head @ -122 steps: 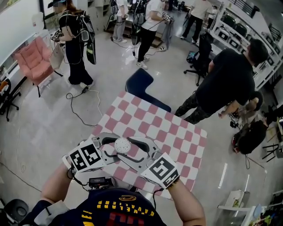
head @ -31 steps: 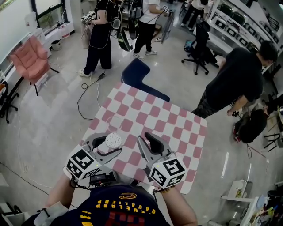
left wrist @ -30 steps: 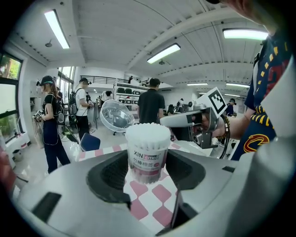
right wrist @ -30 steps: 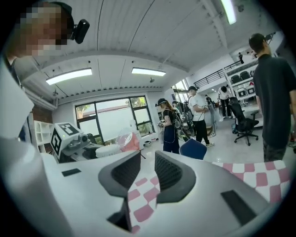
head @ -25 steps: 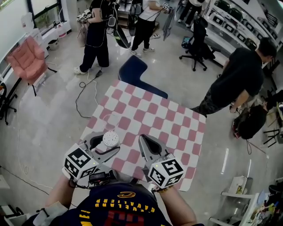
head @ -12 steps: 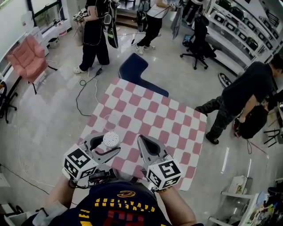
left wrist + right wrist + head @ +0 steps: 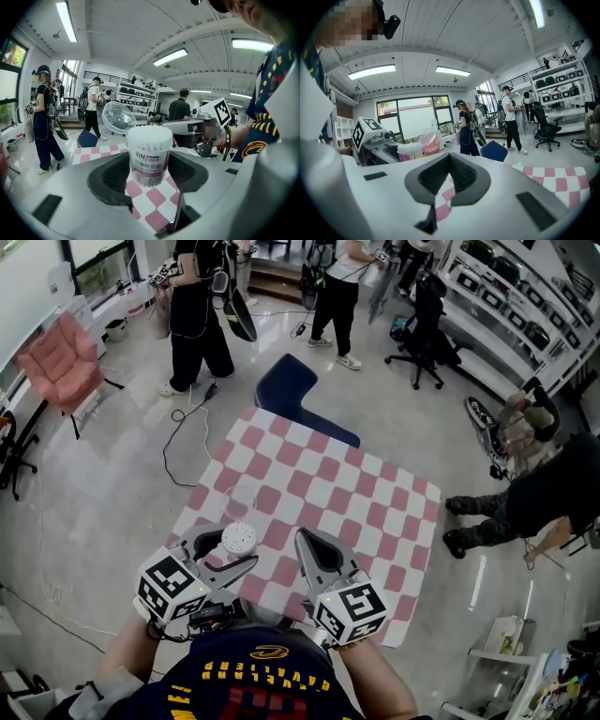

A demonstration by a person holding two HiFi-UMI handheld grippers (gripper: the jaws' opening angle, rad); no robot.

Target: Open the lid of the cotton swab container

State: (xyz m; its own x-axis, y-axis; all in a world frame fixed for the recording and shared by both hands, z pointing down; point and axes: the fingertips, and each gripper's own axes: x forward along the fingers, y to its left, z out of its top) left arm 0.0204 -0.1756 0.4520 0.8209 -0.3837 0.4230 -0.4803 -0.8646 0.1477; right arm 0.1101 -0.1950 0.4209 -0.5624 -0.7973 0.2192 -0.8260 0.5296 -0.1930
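Observation:
The cotton swab container is a clear tub with a pink label, and its white swab tips are bare on top. My left gripper is shut on it just above the table's near left part. In the left gripper view the tub stands upright between the pads of that gripper. Its clear domed lid is off and sits behind it. My right gripper is beside the tub to the right, shut and empty. The right gripper view shows the closed jaws, the tub and the lid.
The small table has a pink and white checked cloth. A dark blue chair stands at its far edge. Several people stand further back, and one bends over at the right. A pink armchair is at the far left.
Over the last second both grippers have stayed almost still. Since the earliest frame my right gripper has drawn away from the tub to the right. The person in black at the right has moved off.

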